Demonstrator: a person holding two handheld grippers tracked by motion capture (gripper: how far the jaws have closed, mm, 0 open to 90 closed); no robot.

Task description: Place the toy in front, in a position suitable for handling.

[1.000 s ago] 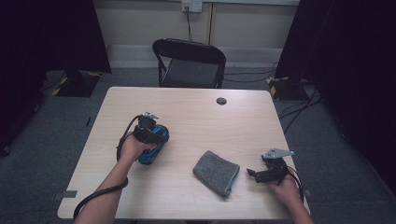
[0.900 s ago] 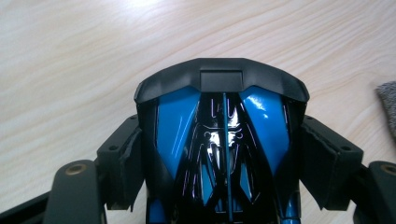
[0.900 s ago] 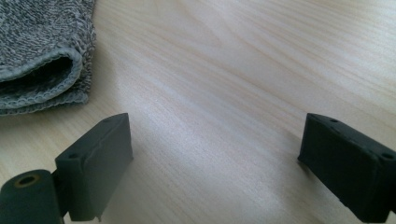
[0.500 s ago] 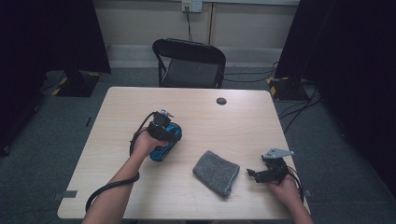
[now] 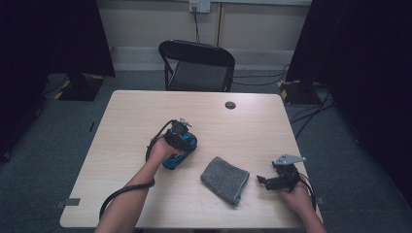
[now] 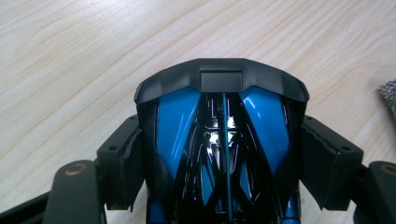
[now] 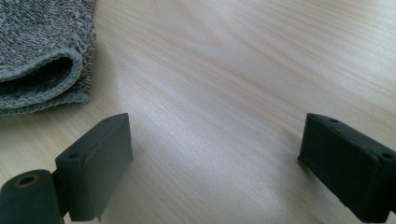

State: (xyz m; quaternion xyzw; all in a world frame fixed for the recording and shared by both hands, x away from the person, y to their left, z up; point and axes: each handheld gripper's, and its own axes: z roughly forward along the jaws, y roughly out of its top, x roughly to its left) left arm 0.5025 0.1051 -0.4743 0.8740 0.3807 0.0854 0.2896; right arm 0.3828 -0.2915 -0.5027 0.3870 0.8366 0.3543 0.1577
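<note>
Your left hand-held gripper (image 6: 224, 154) pinches the glossy blue-and-black hard plastic toy car (image 6: 223, 135) across its flanks, just above the pale wooden table (image 6: 70, 56) near its middle. That shell looks stiff, light and slick, so keep the pads on the flat sides. Your right hand-held gripper (image 7: 215, 154) stands spread and empty beside the soft folded grey knitted cloth (image 7: 42, 51).

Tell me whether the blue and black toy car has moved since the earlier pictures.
Yes. Held in the left gripper, the blue toy car has shifted rightward across the table, closer to the folded grey cloth.
</note>
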